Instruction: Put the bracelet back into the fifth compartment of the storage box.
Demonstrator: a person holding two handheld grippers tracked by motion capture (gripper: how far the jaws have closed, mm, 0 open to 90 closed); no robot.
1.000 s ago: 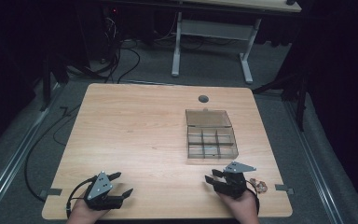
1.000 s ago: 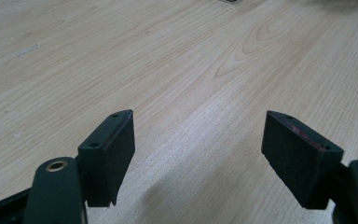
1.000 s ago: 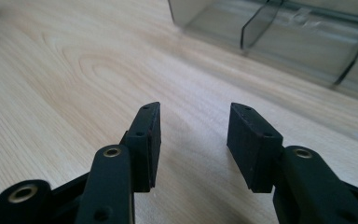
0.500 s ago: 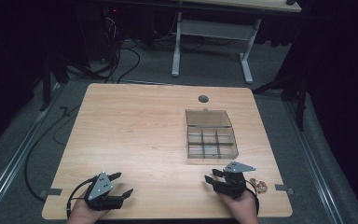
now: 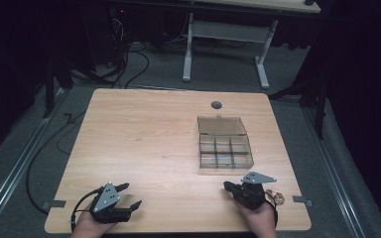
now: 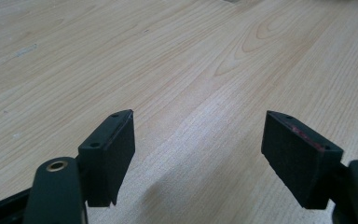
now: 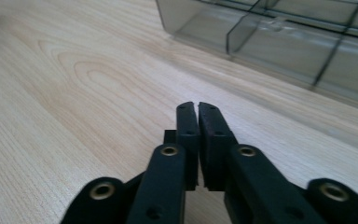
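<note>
Black pads of the right tool (image 7: 198, 116) have just been closing and now press flat together with nothing between them, low over the wooden table (image 5: 144, 144) near its front edge. Beyond its tip, near and a little to the side, stands the clear plastic compartment box (image 5: 225, 150) with its lid open. At the front left corner, the left tool (image 6: 198, 140) is spread wide and empty over bare wood.

Dim room, grey carpet floor (image 5: 297, 69), white-legged desk (image 5: 228, 29)
</note>
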